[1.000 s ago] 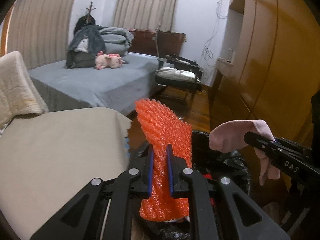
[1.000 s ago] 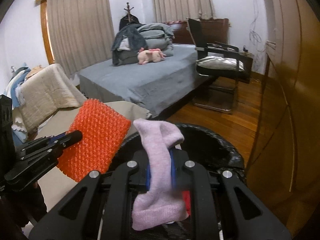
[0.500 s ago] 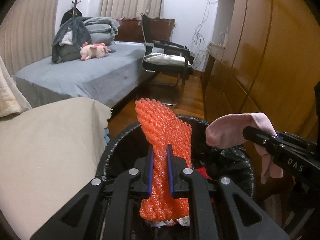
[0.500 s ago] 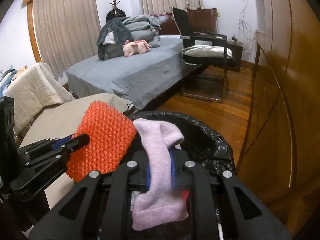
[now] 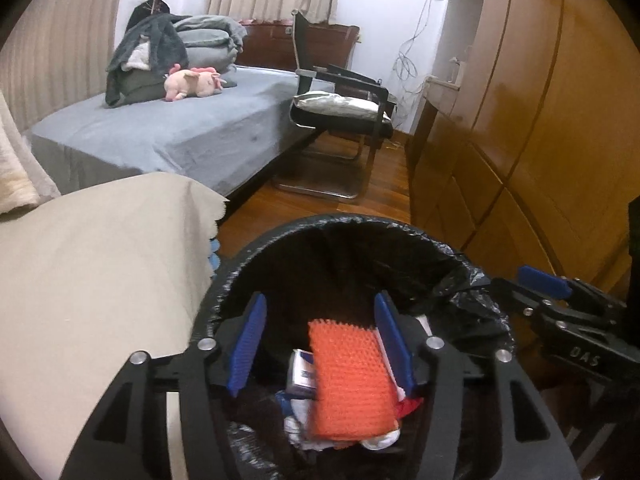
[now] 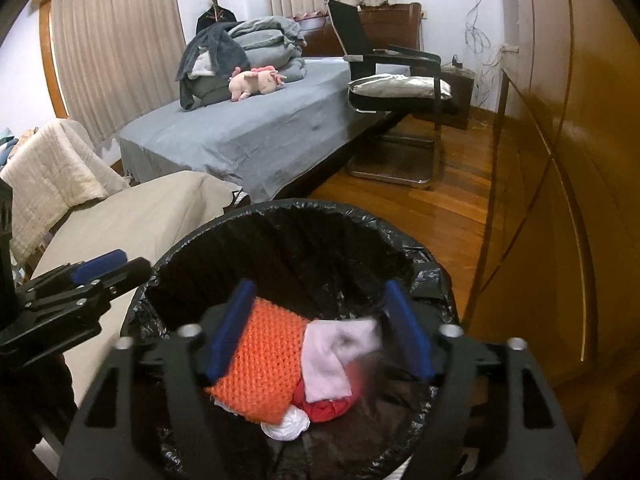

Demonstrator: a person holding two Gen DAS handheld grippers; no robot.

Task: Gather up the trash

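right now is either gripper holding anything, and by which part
Nothing is held. The left gripper and right gripper are open above the bin; the orange mesh and pink sock lie inside.

The letters "DAS" are seen, upside down, in pale print on the black body of the right gripper (image 5: 536, 280) in the left wrist view. Print on a small box (image 5: 301, 374) in the bin (image 5: 360, 224) cannot be read.
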